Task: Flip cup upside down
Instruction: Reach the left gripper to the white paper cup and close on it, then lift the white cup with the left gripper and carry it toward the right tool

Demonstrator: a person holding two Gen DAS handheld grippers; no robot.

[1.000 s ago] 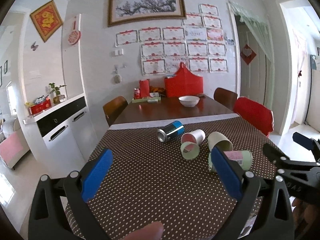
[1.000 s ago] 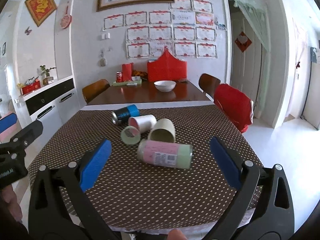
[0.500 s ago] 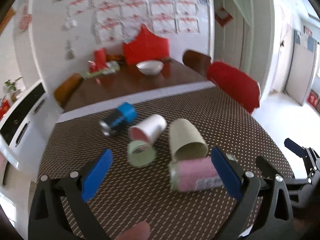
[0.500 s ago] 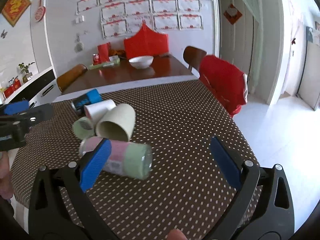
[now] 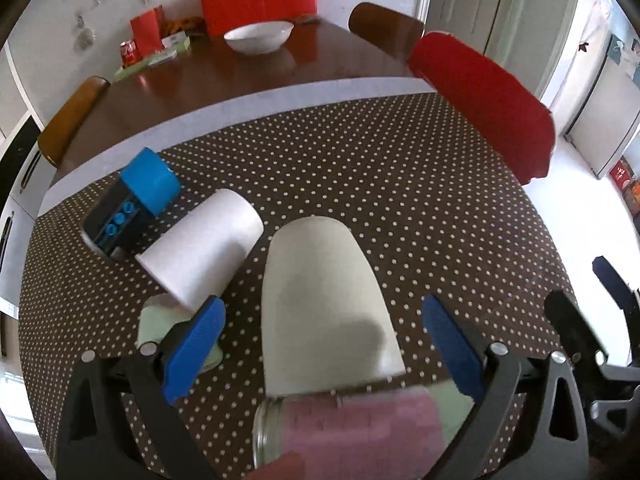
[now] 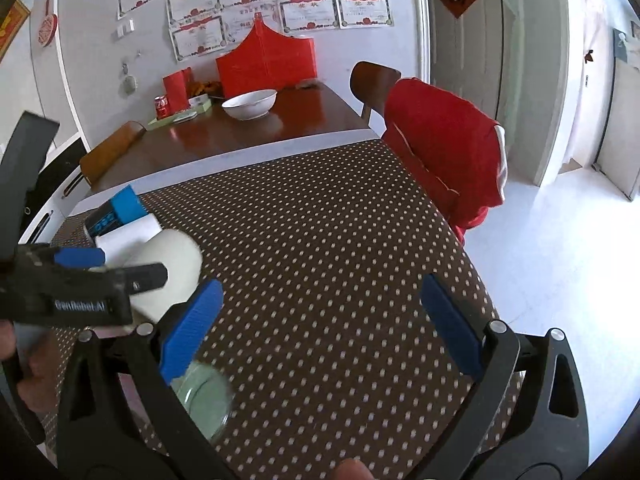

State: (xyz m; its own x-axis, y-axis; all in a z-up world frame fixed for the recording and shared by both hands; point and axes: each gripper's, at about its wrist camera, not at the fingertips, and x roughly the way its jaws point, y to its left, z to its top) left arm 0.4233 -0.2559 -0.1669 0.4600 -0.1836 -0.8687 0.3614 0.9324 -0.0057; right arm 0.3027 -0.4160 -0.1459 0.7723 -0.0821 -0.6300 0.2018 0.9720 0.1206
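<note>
Both claws advanced toward the cup cluster since the earlier frame; left claw now straddles the beige cup.

Item: beige cup (image 5: 324,304), lying on its side on the dotted tabletop (image 5: 400,184), base pointing far, mouth near, touching a pink-and-green jar (image 5: 360,436) at the near edge. Left claw (image 5: 320,348): spread wide, one blue pad either side of the cup, no contact visible. Right claw (image 6: 316,324): spread, empty, over bare cloth to the right of the cluster. Adjacent: white cup (image 5: 204,252) and blue-capped can (image 5: 132,204), both on their sides, far left; pale green cup (image 5: 156,324) behind the left pad. Progress: approach done; grasp, lift and inversion of the beige cup remain, judging by its lying pose.
</note>
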